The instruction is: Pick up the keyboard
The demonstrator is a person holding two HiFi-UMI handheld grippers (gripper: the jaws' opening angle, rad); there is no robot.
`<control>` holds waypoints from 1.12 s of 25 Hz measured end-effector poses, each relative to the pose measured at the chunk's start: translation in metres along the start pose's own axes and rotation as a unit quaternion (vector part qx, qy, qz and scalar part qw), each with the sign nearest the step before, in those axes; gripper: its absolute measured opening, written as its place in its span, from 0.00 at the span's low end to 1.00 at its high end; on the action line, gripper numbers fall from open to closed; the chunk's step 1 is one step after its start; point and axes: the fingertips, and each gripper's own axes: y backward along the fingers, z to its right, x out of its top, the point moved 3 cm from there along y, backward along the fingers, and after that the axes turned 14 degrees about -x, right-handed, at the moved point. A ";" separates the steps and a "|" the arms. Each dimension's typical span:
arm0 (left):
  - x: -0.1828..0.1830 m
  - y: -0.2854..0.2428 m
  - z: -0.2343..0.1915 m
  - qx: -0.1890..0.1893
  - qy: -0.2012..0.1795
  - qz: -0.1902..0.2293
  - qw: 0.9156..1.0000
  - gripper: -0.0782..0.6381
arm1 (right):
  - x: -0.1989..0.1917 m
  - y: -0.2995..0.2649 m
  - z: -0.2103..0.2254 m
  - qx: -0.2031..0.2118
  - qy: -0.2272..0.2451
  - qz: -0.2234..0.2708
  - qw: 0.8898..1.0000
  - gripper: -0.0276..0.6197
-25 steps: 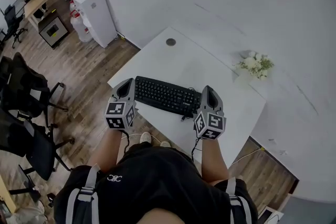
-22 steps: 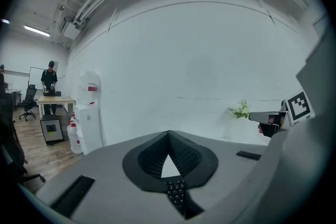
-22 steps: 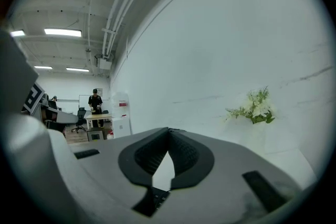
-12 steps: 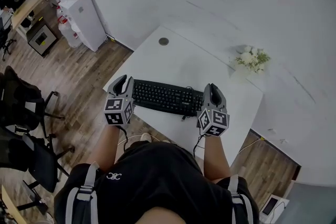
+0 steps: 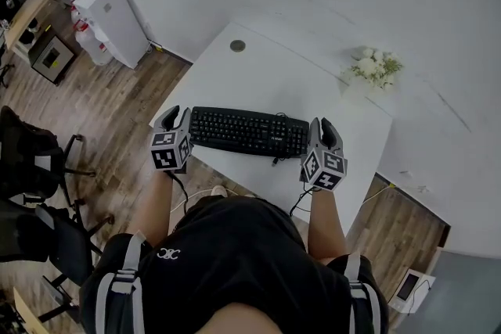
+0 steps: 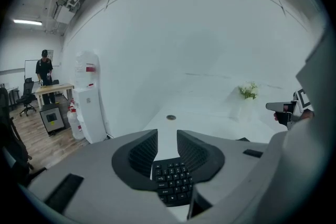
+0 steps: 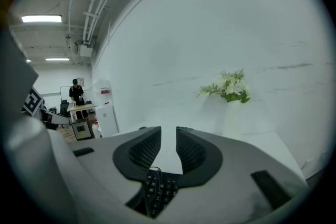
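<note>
Writing: nothing legible. The keyboard [image 5: 249,132] has a tiny pale mark near its lower-right corner, too small to read. The water cooler [image 5: 109,8] at upper left of the head view carries a red label, unreadable. White emblem [image 5: 170,264] on the person's black top, no letters made out. Marker cubes on both tools show b/w square patterns only.

Surface [image 5: 266,78]: white, set cornerwise vs. a white wall. Round grommet [image 5: 237,45] near its top corner, flowers [image 5: 374,66] in a white vase toward upper right. The black keyboard lies mid-frame along the surface's lower edge, its cable [image 5: 275,161] coming off the lower-right side. Wood floor [image 5: 117,98] at left, black chairs [image 5: 35,160] at far left.

L tool [image 5: 177,115] sits just beside the keyboard's left end, R tool [image 5: 325,123] just beside its right end. Both have just been opening: jaws wide apart, pads pressing on nothing.

Only the head view shows the whole keyboard w/ both tools flanking it. L tool view: keys show low in the gap betw. the jaws; a standing person [image 6: 45,68] by a desk [image 6: 52,88] in the left bkgd. R tool view: keys plus cable low in the gap, the flowers upright right of centre, and a ceiling strip light [image 7: 42,19] w/ pipes at upper left.
</note>
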 end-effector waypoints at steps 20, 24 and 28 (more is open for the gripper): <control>-0.115 -0.056 -0.033 -0.014 0.025 -0.175 0.984 0.29 | -0.140 -0.039 0.026 -0.032 0.055 -0.181 0.981 0.19; -0.127 -0.065 -0.040 -0.014 0.041 -0.193 0.980 0.29 | -0.157 -0.053 0.027 -0.032 0.069 -0.208 0.975 0.19; -0.140 -0.072 -0.051 -0.020 0.068 -0.209 0.975 0.29 | -0.168 -0.061 0.032 -0.039 0.081 -0.226 0.970 0.19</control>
